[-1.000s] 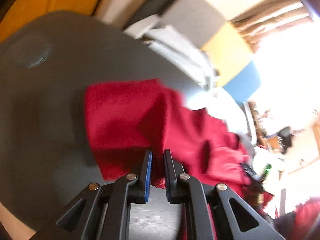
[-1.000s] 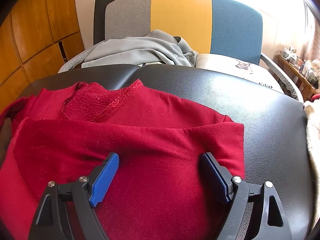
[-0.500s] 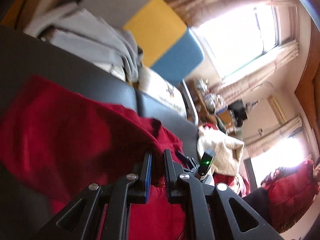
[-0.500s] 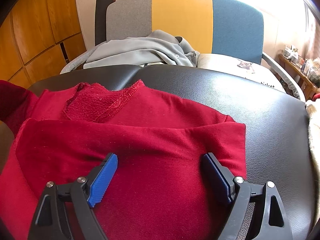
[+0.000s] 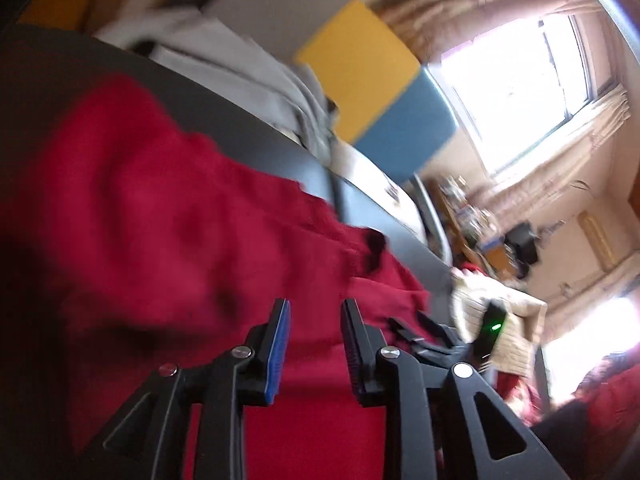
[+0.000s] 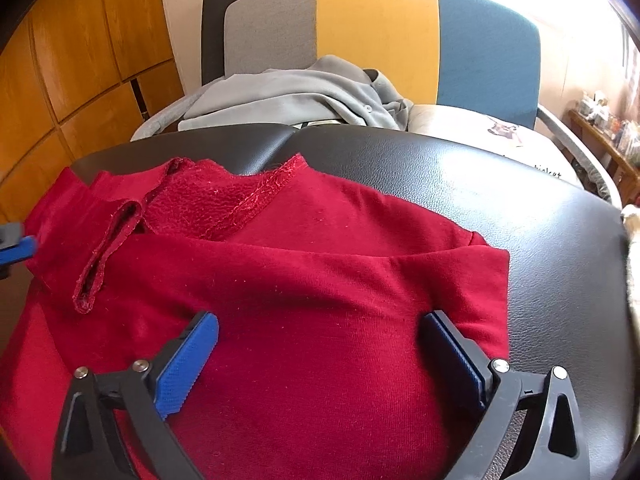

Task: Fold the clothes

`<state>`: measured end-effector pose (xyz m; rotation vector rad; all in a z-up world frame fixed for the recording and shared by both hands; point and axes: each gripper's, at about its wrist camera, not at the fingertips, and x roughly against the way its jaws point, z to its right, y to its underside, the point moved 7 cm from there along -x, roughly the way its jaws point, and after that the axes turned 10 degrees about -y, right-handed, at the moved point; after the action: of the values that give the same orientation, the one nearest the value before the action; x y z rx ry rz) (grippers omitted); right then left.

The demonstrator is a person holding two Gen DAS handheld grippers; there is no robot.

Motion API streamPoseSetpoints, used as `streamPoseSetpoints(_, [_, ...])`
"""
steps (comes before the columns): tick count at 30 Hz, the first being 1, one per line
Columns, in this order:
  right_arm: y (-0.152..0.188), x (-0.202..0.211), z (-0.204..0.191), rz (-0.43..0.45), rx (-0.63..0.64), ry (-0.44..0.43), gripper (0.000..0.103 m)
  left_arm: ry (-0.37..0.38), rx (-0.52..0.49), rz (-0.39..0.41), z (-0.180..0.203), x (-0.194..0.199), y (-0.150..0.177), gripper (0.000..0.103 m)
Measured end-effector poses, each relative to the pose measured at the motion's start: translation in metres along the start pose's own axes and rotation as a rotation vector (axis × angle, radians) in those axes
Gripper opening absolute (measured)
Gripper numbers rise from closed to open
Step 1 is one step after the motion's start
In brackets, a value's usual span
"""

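Note:
A red sweatshirt lies partly folded on a black leather surface, its collar toward the far side. A sleeve lies folded in across its left part. My right gripper is open, its blue-padded fingers resting on the cloth near its front right. My left gripper is open with a gap between the pads, just above the red cloth; nothing is held. Its blue pad also shows at the left edge of the right wrist view.
A grey garment lies on a grey, yellow and blue chair beyond the black surface. A cream knitted item lies at the right edge. Wooden panels stand at the left. A bright window is behind.
My left gripper carried the red sleeve over the sweatshirt, then opened and let it go. The sleeve now lies folded on the left part. My right gripper stayed put.

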<state>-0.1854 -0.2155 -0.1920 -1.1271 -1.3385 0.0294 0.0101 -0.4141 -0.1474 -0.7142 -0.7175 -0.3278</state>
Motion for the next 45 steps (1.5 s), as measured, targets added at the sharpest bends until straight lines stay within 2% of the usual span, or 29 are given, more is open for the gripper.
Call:
streamPoseSetpoints(2, [-0.003,0.010,-0.002,0.037,-0.010,0.018,0.099,-0.028,0.006,0.033,-0.020,0.009,0.014,0.026])
streamPoseSetpoints(3, [-0.004,0.016,-0.002,0.058,-0.016,0.027,0.092,-0.041,0.009,0.044,-0.029,0.012,0.021,0.026])
streamPoseSetpoints(4, [-0.007,0.023,-0.009,0.087,-0.025,0.006,0.088,-0.053,0.012,0.042,-0.037,0.011,0.027,0.026])
streamPoseSetpoints(6, [-0.013,0.039,-0.025,0.149,-0.045,-0.047,0.088,-0.070,0.035,0.024,-0.055,0.005,0.037,0.026])
streamPoseSetpoints(7, [-0.016,0.042,-0.039,0.156,-0.044,-0.110,0.088,-0.075,0.049,0.019,-0.063,0.001,0.041,0.026])
streamPoseSetpoints(9, [-0.019,0.037,-0.080,0.133,0.003,-0.216,0.087,-0.056,0.049,0.041,-0.068,0.001,0.045,0.026])
streamPoseSetpoints(12, [-0.021,0.016,-0.123,0.073,0.014,-0.316,0.085,-0.064,0.018,0.066,-0.067,-0.001,0.047,0.026])
streamPoseSetpoints(14, [-0.023,-0.006,-0.140,0.033,-0.011,-0.346,0.079,-0.058,0.010,0.076,-0.066,-0.002,0.048,0.026])
streamPoseSetpoints(16, [-0.023,-0.023,-0.146,0.012,-0.059,-0.358,0.064,-0.037,0.021,0.085,-0.066,-0.003,0.048,0.026])
streamPoseSetpoints(20, [-0.028,-0.041,-0.149,0.008,-0.129,-0.356,0.059,-0.020,0.025,0.093,-0.069,-0.002,0.048,0.026])
streamPoseSetpoints(21, [-0.031,-0.042,-0.149,0.009,-0.138,-0.346,0.048,-0.018,0.026,0.095,-0.070,-0.001,0.048,0.026])
streamPoseSetpoints(22, [-0.033,-0.042,-0.150,0.002,-0.137,-0.339,0.019,-0.012,0.029,0.095,-0.071,-0.001,0.048,0.026])
streamPoseSetpoints(23, [-0.033,-0.042,-0.152,-0.015,-0.125,-0.335,0.006,-0.005,0.035,0.093,-0.071,0.000,0.048,0.026])
streamPoseSetpoints(28, [-0.039,-0.034,-0.169,-0.065,0.007,-0.289,0.005,0.025,0.135,0.051,-0.081,0.003,0.035,0.028])
streamPoseSetpoints(31, [-0.060,-0.006,-0.178,-0.017,0.038,-0.327,0.005,-0.007,0.139,0.085,-0.086,0.006,0.016,0.031])
streamPoseSetpoints(33, [-0.078,0.015,-0.184,0.026,0.058,-0.347,0.005,-0.018,0.111,0.069,-0.083,0.001,0.007,0.033])
streamPoseSetpoints(37, [-0.107,0.056,-0.184,0.102,0.072,-0.373,0.005,-0.095,0.051,0.059,-0.082,-0.013,0.002,0.033])
streamPoseSetpoints(39, [-0.109,0.070,-0.175,0.128,0.067,-0.361,0.005,-0.121,0.038,0.057,-0.083,-0.018,0.002,0.033])
streamPoseSetpoints(42, [-0.102,0.080,-0.142,0.141,0.020,-0.325,0.005,-0.120,0.052,0.076,-0.091,-0.016,0.006,0.033])
streamPoseSetpoints(45, [-0.076,0.083,-0.094,0.129,-0.088,-0.294,0.005,-0.121,0.044,0.084,-0.091,-0.015,0.010,0.033])
